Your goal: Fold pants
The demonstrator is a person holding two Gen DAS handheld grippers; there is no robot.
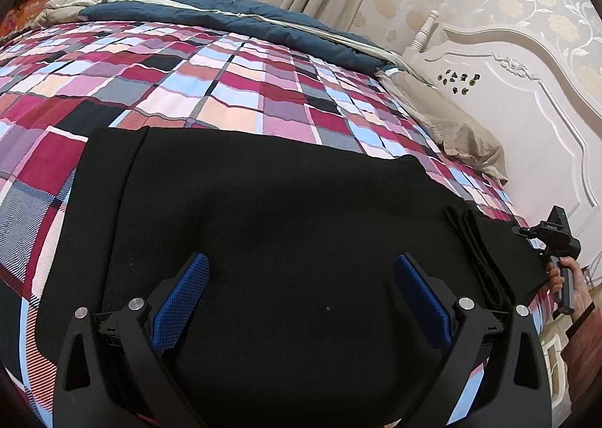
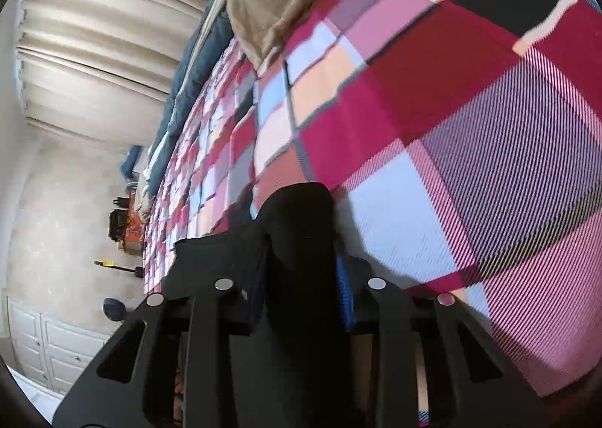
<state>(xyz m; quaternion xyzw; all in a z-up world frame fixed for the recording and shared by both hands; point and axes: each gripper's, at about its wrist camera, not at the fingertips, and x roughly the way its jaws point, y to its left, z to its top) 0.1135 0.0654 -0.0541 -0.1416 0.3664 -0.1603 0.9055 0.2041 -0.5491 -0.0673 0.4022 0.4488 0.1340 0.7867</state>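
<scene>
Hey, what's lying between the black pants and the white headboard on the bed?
In the left wrist view, a strip of plaid bedsheet and a beige pillow lie between the black pants and the white headboard.

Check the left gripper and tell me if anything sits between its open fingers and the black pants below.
Nothing visible does. The left gripper hangs open directly over the black pants, which lie spread on the plaid bedspread, with only bare black cloth between its fingers. The right gripper already pinches the pants' far end.

Your left hand-held gripper (image 1: 301, 277): black angular arms, blue cross-hatched finger pads (image 1: 180, 300), round silver screws.
Your right hand-held gripper (image 2: 301, 277): black frame, blue pads, silver screws.
Your hand (image 1: 564, 285): bare skin.
</scene>
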